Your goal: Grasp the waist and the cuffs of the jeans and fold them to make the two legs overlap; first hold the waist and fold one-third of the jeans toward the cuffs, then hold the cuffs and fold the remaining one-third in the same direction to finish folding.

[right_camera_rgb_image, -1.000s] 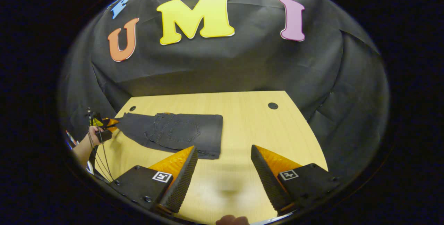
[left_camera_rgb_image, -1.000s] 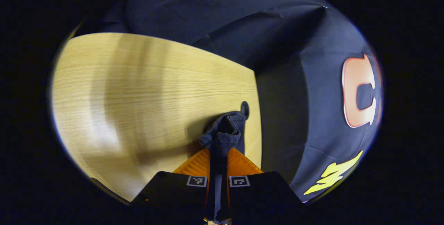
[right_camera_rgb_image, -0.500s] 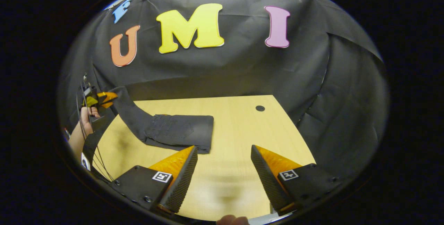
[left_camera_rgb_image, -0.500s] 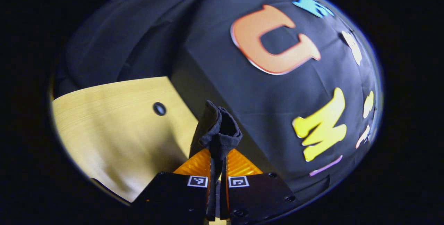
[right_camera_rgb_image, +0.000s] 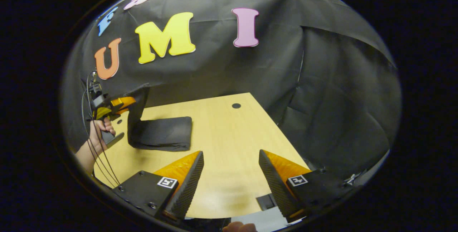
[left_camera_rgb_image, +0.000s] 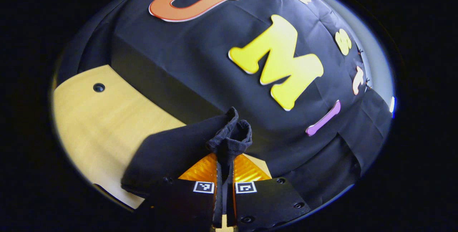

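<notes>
The dark jeans (right_camera_rgb_image: 161, 135) lie partly folded on the wooden table (right_camera_rgb_image: 222, 142) at its left side in the right gripper view. One end rises as an upright flap (right_camera_rgb_image: 137, 105) to my left gripper (right_camera_rgb_image: 123, 104), held by a hand. In the left gripper view that gripper (left_camera_rgb_image: 224, 160) is shut on the bunched cuffs (left_camera_rgb_image: 230, 137), and dark cloth (left_camera_rgb_image: 168, 153) drapes down to its left. My right gripper (right_camera_rgb_image: 230, 164) hovers open over the table's near edge, well right of the jeans, with nothing between its fingers.
The table has a round cable hole (right_camera_rgb_image: 236, 105) at the back right and another (left_camera_rgb_image: 98, 87) at the far corner in the left gripper view. Black cloth walls close in behind and to the right. A hand and cables (right_camera_rgb_image: 94, 131) are at the left.
My left gripper has lifted the cuffs up and swung them over toward the folded stack, so the leg now stands upright. My right gripper has drawn back and turned rightward, still open.
</notes>
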### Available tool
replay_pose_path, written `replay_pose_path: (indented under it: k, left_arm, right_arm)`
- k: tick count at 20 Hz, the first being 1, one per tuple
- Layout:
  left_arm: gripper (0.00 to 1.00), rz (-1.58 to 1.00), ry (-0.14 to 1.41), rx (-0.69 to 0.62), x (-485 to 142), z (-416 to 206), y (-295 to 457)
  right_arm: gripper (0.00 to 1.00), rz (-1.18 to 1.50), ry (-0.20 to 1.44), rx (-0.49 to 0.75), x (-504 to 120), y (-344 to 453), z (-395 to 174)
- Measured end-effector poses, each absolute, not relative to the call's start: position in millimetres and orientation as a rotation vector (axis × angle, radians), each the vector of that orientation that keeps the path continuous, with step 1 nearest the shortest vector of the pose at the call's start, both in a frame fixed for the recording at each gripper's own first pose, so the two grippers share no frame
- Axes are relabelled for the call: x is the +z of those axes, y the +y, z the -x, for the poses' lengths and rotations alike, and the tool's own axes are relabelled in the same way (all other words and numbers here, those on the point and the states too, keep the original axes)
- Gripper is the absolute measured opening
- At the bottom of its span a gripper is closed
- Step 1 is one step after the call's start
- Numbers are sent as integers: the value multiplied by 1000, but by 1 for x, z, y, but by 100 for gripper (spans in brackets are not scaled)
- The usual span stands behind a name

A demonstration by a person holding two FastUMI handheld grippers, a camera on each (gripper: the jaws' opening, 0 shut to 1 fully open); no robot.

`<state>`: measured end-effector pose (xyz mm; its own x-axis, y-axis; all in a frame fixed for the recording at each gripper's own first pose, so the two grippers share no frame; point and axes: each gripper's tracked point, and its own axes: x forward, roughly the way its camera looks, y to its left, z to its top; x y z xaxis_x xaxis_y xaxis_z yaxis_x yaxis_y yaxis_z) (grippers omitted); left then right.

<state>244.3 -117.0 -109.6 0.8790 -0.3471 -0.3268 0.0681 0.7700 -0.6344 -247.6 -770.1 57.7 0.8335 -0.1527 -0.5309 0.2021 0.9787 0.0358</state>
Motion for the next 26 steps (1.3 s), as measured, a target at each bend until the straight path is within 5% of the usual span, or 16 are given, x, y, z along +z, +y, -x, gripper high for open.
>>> replay_pose_path:
  k: [9,11,12,13,18,19,21,22,23,26]
  left_arm:
    - [16,651,791,-150,-248,-219,-175]
    - [24,708,790,-136,-247,-218,-174]
    - [40,720,792,-123,-248,-219,-176]
    - [44,719,792,-117,-250,-219,-176]
    - [46,661,768,-119,-233,-214,-175]
    - [35,649,760,-127,-228,-214,-178]
    - [54,618,763,-121,-226,-212,-177]
    - [40,602,775,-108,-229,-211,-174]
    - [67,582,790,-99,-234,-209,-173]
    - [68,556,814,-98,-235,-205,-170]
  right_arm:
    - [96,-119,609,-242,41,-807,253]
    - [96,-128,610,-244,42,-805,251]
    - [96,-137,611,-243,41,-805,251]
    - [96,-148,614,-243,40,-805,250]
    - [96,-177,619,-237,39,-802,248]
    - [96,-176,618,-232,40,-801,247]
    - [89,-184,609,-221,41,-800,246]
    - [89,-185,602,-216,42,-799,246]
    - [96,-184,595,-210,42,-799,245]
    - [89,-172,588,-199,42,-800,244]
